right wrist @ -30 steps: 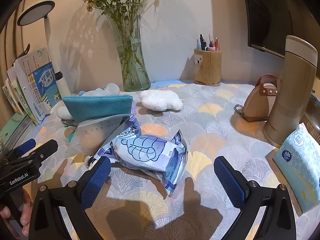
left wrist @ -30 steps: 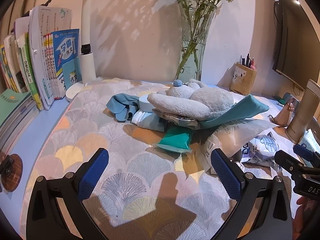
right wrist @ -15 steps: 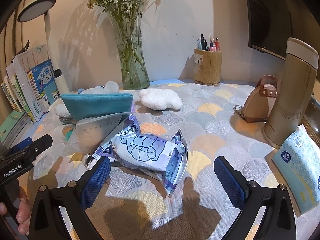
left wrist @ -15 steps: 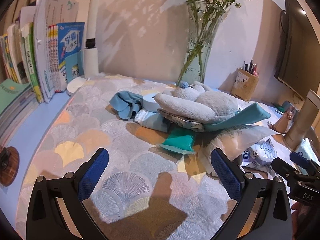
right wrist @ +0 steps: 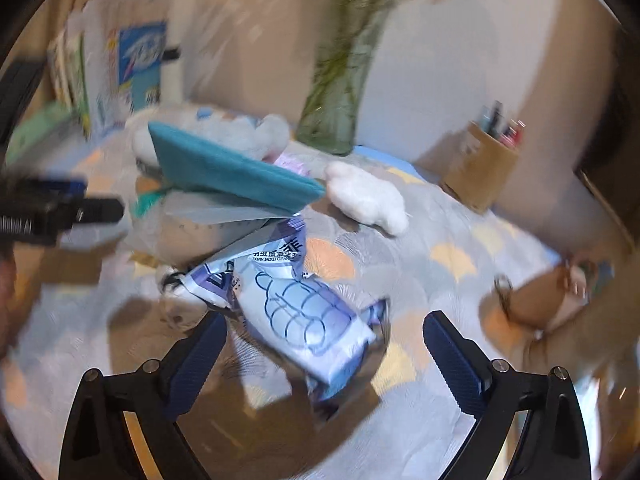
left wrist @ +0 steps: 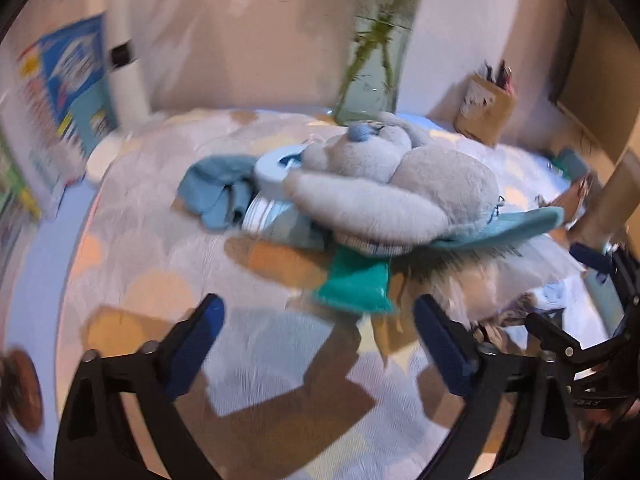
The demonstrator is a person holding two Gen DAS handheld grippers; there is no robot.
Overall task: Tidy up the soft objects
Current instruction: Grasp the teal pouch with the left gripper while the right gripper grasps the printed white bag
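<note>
A grey plush toy lies on top of a heap with a blue cloth, a teal pouch and a teal packet. My left gripper is just short of the heap, its jaws closing, pads touching nothing; only the packet's near edge lies between the tips. In the blurred right wrist view a purple-white wipes pack lies between the fingers of my right gripper. Its jaws are closing too, and the pads stand clear of the pack. A white cloud-shaped plush lies behind.
A glass vase with flowers stands at the wall behind the heap, a pen holder to its right. Books and a white lamp post stand at the left. A brown holder is at the right.
Both views have swung and blurred. My left gripper came closer to the heap and its fingers narrowed a little. My right gripper rolled and moved over the wipes pack.
</note>
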